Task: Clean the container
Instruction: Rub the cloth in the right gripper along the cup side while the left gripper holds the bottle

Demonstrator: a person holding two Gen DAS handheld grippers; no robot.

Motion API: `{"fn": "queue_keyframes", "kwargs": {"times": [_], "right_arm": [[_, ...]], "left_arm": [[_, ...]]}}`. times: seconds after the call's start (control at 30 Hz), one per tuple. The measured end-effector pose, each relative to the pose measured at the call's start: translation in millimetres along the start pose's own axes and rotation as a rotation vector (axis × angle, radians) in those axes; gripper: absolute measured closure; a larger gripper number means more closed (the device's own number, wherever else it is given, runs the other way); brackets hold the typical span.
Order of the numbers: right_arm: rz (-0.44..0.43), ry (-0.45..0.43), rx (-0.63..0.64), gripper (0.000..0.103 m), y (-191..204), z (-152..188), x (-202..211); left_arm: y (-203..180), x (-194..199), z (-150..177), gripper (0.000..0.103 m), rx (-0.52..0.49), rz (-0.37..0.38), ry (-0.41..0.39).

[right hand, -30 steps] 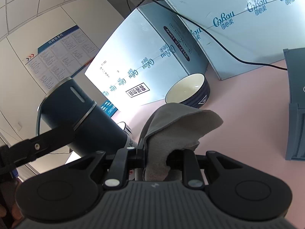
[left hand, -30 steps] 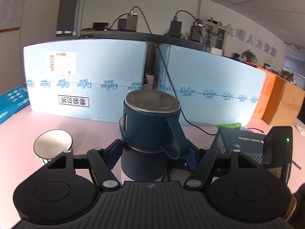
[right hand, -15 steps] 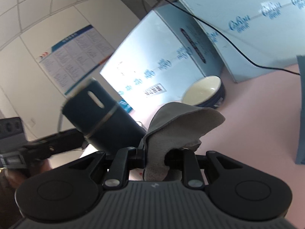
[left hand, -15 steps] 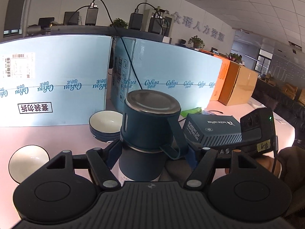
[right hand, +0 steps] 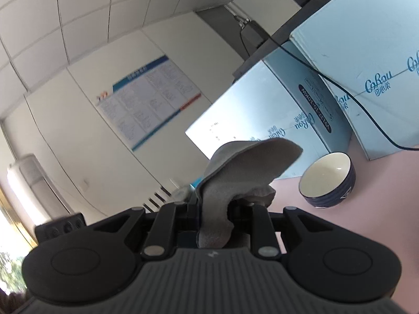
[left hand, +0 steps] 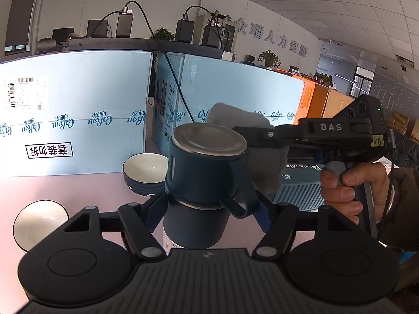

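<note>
Cloth [left hand: 264, 162] in right tool [right hand: 222, 209] touches flask [left hand: 204, 180] gripped by left tool [left hand: 209, 206].

both wrist views close, sharing bowl [left hand: 145, 168]

Bright, even office light; fisheye-bent edges, right view's background blurred.

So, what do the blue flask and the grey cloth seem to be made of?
The flask looks like metal under a matte dark-blue coating: its flat end is bare, brushed and silvery, and a silver band shows beneath the cap. The cloth in the right claw seems a soft, thick microfibre or felt: matte, fuzzy, folding without creases.
</note>
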State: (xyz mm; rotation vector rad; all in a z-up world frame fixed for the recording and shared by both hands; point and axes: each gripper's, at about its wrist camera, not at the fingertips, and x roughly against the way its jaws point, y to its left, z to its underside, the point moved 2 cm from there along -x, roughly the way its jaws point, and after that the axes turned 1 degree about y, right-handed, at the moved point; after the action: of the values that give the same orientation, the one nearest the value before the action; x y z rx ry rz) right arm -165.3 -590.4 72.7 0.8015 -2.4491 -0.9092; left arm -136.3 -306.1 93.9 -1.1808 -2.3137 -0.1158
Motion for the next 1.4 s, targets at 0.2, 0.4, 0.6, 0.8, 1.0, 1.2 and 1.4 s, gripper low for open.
{"fn": "queue_keyframes", "kwargs": {"times": [0.2, 0.4, 0.6, 0.8, 1.0, 1.2, 1.4], "right_arm": [[0.060, 0.069, -0.041, 0.080, -21.2, 22.0, -10.8], [0.146, 0.144, -0.109, 0.080, -47.3, 57.1, -18.2], [0.143, 0.124, -0.173, 0.080, -49.8, 57.3, -9.3], [0.012, 0.000, -0.194, 0.080, -20.5, 8.5, 1.6], [-0.038, -0.015, -0.149, 0.080, -6.0, -13.3, -5.4], [-0.029, -0.010, -0.177, 0.080, -17.9, -8.4, -11.0], [-0.036, 0.000, -0.181, 0.080, -19.3, -5.0, -11.8]], "left_arm": [[-0.7, -1.3, -0.1, 0.038, 0.000, -0.003, 0.004], [-1.6, -1.5, 2.2, 0.038, 0.001, -0.001, 0.013], [-3.4, -1.6, 5.9, 0.038, -0.004, -0.006, 0.022], [-4.2, 3.8, 5.0, 0.038, 0.011, -0.036, 0.000], [-20.1, 15.6, 6.8, 0.028, 0.102, -0.160, -0.057], [-57.6, 16.4, 5.1, 0.022, 0.120, -0.285, -0.123], [-78.3, -5.3, -4.6, 0.018, 0.177, -0.522, -0.144]]}}
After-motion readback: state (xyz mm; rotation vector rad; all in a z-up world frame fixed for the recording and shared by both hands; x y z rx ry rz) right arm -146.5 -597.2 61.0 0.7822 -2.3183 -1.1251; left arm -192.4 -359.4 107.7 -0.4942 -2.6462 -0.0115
